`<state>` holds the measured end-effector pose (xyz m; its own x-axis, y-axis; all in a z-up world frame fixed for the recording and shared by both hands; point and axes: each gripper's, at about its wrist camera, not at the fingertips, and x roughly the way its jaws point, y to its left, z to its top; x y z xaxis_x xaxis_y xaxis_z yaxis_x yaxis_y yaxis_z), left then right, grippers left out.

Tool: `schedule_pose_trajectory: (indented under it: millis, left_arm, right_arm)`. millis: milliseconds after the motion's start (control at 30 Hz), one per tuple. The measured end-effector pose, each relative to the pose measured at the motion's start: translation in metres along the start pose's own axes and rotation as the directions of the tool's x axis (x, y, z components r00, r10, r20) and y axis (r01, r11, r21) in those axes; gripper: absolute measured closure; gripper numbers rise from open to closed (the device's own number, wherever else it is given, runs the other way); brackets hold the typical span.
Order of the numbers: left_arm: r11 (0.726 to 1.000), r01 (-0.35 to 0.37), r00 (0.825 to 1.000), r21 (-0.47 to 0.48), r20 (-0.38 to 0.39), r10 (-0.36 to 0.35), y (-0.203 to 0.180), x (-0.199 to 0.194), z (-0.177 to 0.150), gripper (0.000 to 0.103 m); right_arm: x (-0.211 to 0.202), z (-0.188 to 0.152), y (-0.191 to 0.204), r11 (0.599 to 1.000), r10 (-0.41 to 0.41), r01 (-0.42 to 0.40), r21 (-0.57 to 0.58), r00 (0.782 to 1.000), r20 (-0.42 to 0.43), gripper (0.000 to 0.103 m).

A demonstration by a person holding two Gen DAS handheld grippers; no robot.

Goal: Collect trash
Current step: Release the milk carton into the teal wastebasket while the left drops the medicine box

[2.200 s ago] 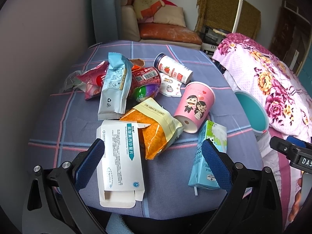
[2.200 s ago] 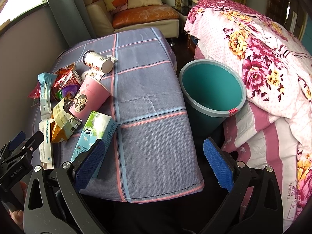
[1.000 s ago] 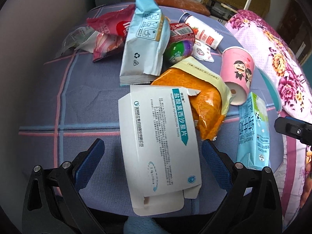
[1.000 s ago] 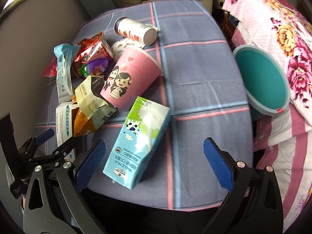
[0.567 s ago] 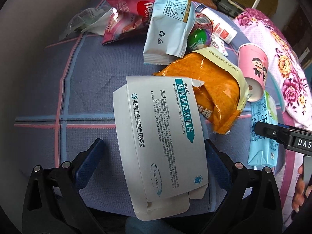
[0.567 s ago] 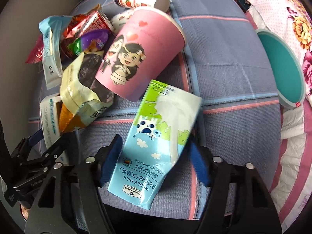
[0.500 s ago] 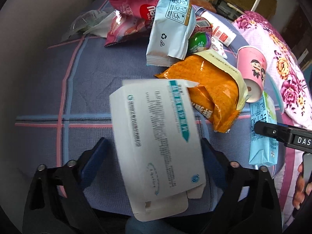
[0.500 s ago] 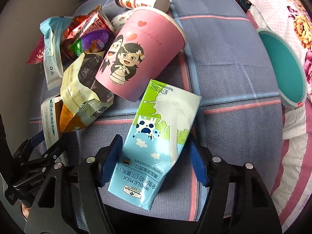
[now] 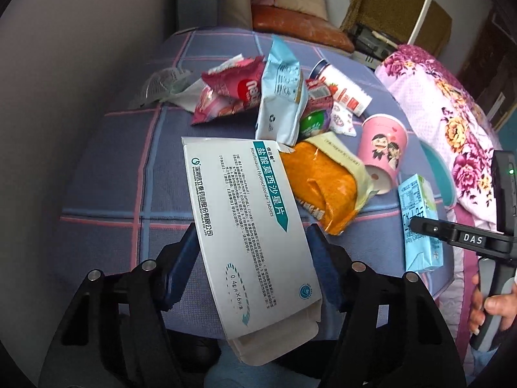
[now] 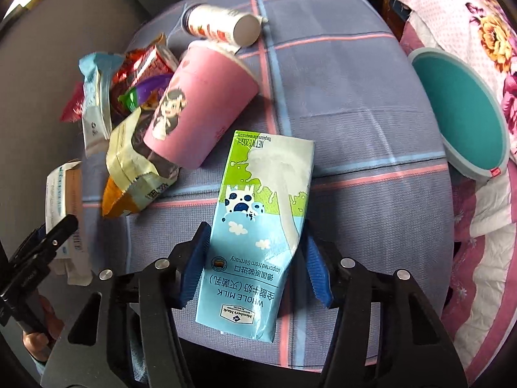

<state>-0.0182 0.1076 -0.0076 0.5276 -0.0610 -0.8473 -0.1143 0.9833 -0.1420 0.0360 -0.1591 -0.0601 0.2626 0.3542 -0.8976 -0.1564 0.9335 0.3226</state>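
Observation:
The white medicine box (image 9: 245,213) is tilted up off the plaid cloth. My left gripper (image 9: 252,262) has its jaws closing, and both blue pads press on the box's long edges. In the right wrist view, the light blue and green milk carton (image 10: 261,194) lies flat on the cloth. My right gripper (image 10: 255,258) has its jaws closing, and its pads squeeze the carton's lower half. The teal bin (image 10: 465,113) stands off the table's right edge, its mouth open and apart from both grippers.
A pink paper cup (image 10: 200,110) lies on its side beside an orange snack bag (image 9: 320,187). Behind them are a white yogurt bottle (image 10: 223,26), a light blue wrapper (image 9: 281,90) and a red wrapper (image 9: 226,97). Floral bedding (image 9: 446,103) borders the right side.
Both pairs of jaws came in from wide open onto their items. The left gripper lifted the medicine box's near end off the cloth. The right gripper dropped down over the milk carton.

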Motion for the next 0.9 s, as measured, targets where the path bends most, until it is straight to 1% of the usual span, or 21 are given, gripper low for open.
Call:
schedule_pose_trajectory:
  millis: [100,200,233,333,400,467,600,667,767,900]
  left_arm:
    - [0.999,0.022,0.999,0.036,0.032,-0.024,-0.017,-0.014,0.011,0.035]
    - [0.994,0.064,0.996,0.090,0.051,-0.068,-0.050,-0.018,0.027,0.035]
    - [0.990,0.088,0.994,0.107,0.049,-0.094,-0.063,-0.018,0.033,0.035]
    - [0.972,0.151,0.987,0.179,0.036,-0.159,-0.108,-0.012,0.053,0.035]
    - [0.957,0.176,0.982,0.230,0.026,-0.186,-0.138,-0.002,0.061,0.035]
    - [0.940,0.208,0.977,0.272,-0.004,-0.215,-0.173,0.013,0.071,0.035]
    - [0.901,0.272,0.962,0.338,-0.069,-0.264,-0.241,0.045,0.087,0.035]
    - [0.883,0.290,0.957,0.369,-0.093,-0.275,-0.273,0.062,0.094,0.035]
    - [0.857,0.313,0.950,0.409,-0.127,-0.286,-0.315,0.082,0.104,0.035]
    - [0.824,0.348,0.937,0.446,-0.194,-0.291,-0.364,0.115,0.116,0.035]
  right_arm:
    - [-0.019,0.007,-0.017,1.000,0.015,-0.017,0.024,0.998,0.053,0.050]
    - [-0.044,0.019,-0.042,0.997,0.013,-0.022,0.071,0.992,0.122,0.050]
    - [-0.055,0.023,-0.053,0.996,0.003,-0.017,0.088,0.988,0.153,0.050]
    - [-0.076,0.036,-0.088,0.990,-0.020,-0.009,0.137,0.978,0.209,0.050]
    - [-0.087,0.045,-0.119,0.983,-0.052,0.007,0.182,0.969,0.243,0.050]
    - [-0.096,0.050,-0.144,0.976,-0.082,0.024,0.216,0.961,0.264,0.050]
    - [-0.106,0.062,-0.193,0.960,-0.119,0.040,0.279,0.954,0.274,0.050]
    - [-0.111,0.069,-0.215,0.952,-0.135,0.047,0.303,0.951,0.278,0.050]
    - [-0.117,0.074,-0.244,0.941,-0.137,0.037,0.337,0.950,0.280,0.050]
    - [-0.113,0.086,-0.270,0.929,-0.151,0.045,0.366,0.952,0.266,0.050]
